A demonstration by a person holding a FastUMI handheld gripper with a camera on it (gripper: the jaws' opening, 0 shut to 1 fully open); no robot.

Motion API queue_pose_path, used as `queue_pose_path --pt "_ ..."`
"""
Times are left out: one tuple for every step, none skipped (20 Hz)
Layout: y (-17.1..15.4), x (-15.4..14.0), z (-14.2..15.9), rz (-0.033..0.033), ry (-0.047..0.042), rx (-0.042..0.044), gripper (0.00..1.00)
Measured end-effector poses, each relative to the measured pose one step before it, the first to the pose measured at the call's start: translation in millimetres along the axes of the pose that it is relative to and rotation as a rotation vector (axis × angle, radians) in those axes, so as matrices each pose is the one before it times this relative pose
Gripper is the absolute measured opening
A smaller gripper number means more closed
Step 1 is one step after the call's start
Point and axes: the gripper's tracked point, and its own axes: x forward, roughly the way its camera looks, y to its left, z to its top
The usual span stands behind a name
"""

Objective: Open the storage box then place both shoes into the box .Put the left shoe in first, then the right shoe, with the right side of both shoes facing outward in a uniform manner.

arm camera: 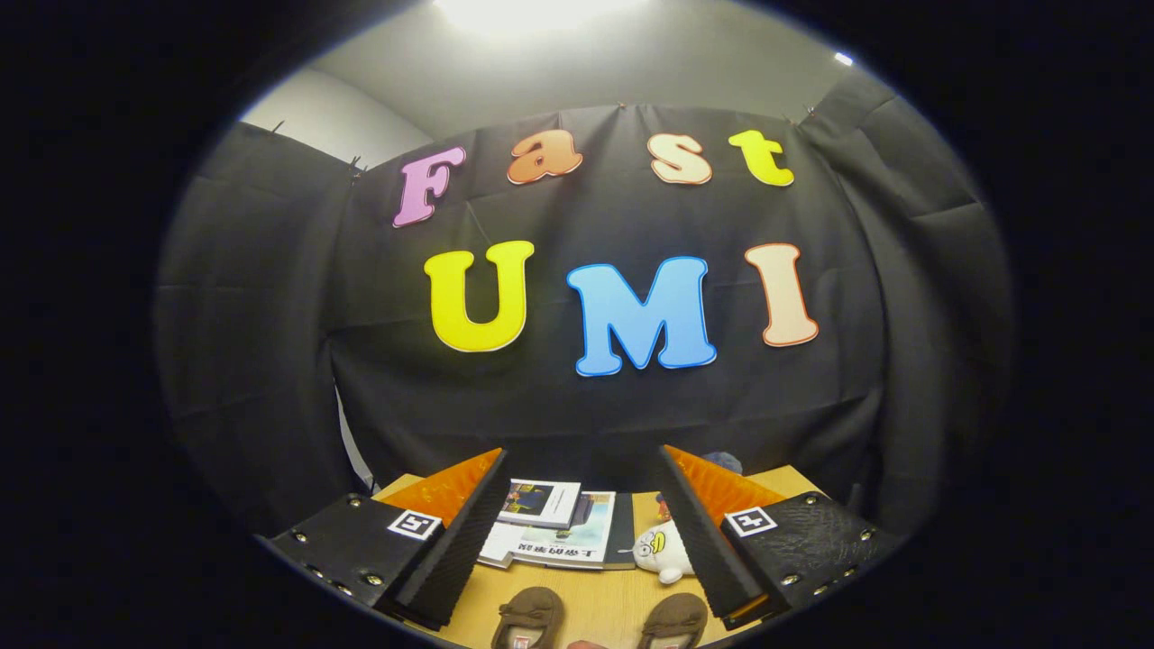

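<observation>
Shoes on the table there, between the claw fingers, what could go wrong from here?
1. The two brown shoes lie close side by side between the open claw fingers, so picking the wrong one first, or bumping its neighbour, seems possible.
2. The white plush toy sits against the right finger, beside the books; a descent might knock it.
3. I cannot see the storage box from here.
</observation>
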Motion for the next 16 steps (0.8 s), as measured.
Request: queue_pose_path --pt "3.09 1.61 -7.56 0.00665 0.01380 -0.00462 0.99" --pt "4.23 2.29 -8.39 0.01197 0.02096 -0.00285 0.99" --pt "5.00 2.86 -12.88 0.01739 0.03107 0.00865 0.99" --pt "8.63 2.17 -12.32 0.03015 0.03295 0.02239 0.99" --pt "6.94 3.72 -12.63 0.03114 0.03168 0.02515 0.99" --pt "6.68 4.30 -14.06 0.03479 0.04026 0.02416 0.99" --pt "6.68 3.52 -16.35 0.03612 0.04314 0.02732 0.99" --pt "6.01 4.04 -14.55 0.03402 0.04283 0.03405 0.99" --pt "3.68 3.26 -14.28 0.03198 0.03878 0.03734 0.99" --pt "2.72 3.51 -12.67 0.02194 0.03680 0.03310 0.99" --pt "4.13 3.82 -11.23 0.01963 0.03141 0.02482 0.99" --pt "2.57 5.08 -8.17 0.02024 0.03003 0.01692 0.99" --pt "4.65 4.92 -10.75 0.01916 0.03063 0.01512 0.99" --pt "4.13 5.11 -8.78 0.02336 0.02881 0.01344 0.99" --pt "4.13 4.97 -9.53 0.02739 0.02834 0.01889 0.99" --pt "3.42 6.23 -9.35 0.02851 0.03176 0.02400 0.98"
